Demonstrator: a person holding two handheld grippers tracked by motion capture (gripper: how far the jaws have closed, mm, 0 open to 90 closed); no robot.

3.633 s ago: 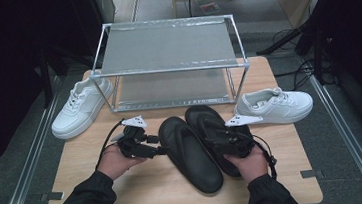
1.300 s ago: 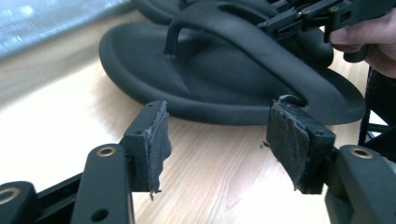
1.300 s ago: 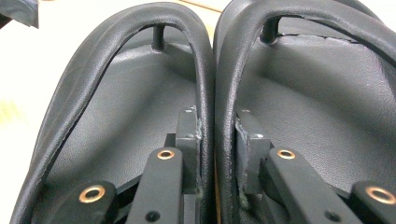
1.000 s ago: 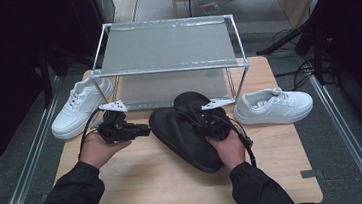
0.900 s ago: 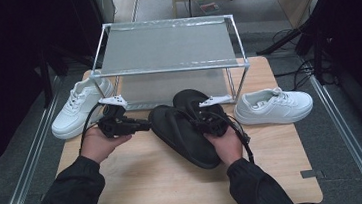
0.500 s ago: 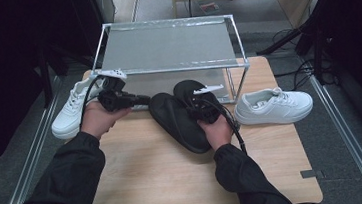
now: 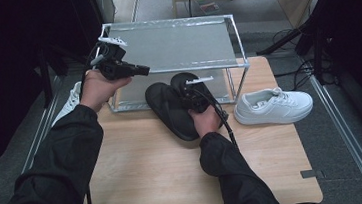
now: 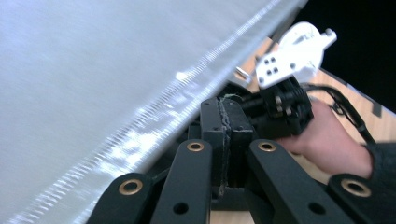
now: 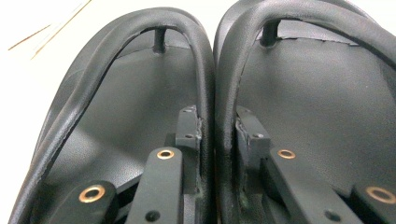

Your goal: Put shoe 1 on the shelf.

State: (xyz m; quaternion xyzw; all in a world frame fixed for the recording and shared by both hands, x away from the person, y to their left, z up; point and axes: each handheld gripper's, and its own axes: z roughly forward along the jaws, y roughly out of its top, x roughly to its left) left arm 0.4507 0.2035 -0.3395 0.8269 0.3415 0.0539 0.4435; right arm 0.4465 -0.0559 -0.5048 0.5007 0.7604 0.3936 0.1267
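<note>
The pair of black rubber flip-flop sandals [image 7: 177,107] lies in the middle of the high view, toes pushed under the front edge of the low metal-framed shelf rack [image 7: 178,44] and heels still out on the light wooden table [image 7: 150,170]. They look light and flexible: soft soles that would bend if lifted by one end, and smooth straps that could slide in a loose grip. The best hold appears to be the one already taken, where the two inner straps run side by side. In the right gripper view the right gripper [image 9: 217,128] has its jaws closed on both of these straps together, one pad against each, so the pair travels as one piece. Pinched there, the soles should hang or drag rather than stay level, so sliding them along the table seems safer than lifting.

The right forearm reaches up from the bottom centre of the high view, its hand low over the sandals' heels. The left arm comes up the left side, raised, holding the left gripper [image 7: 115,68] at the upper left beside the rack's top shelf; its jaws are fully closed with nothing between them, and they have just been closing. A white low-top sneaker [image 7: 273,105] sits right of the rack, and another white sneaker [image 7: 70,98] shows partly behind the left forearm.
</note>
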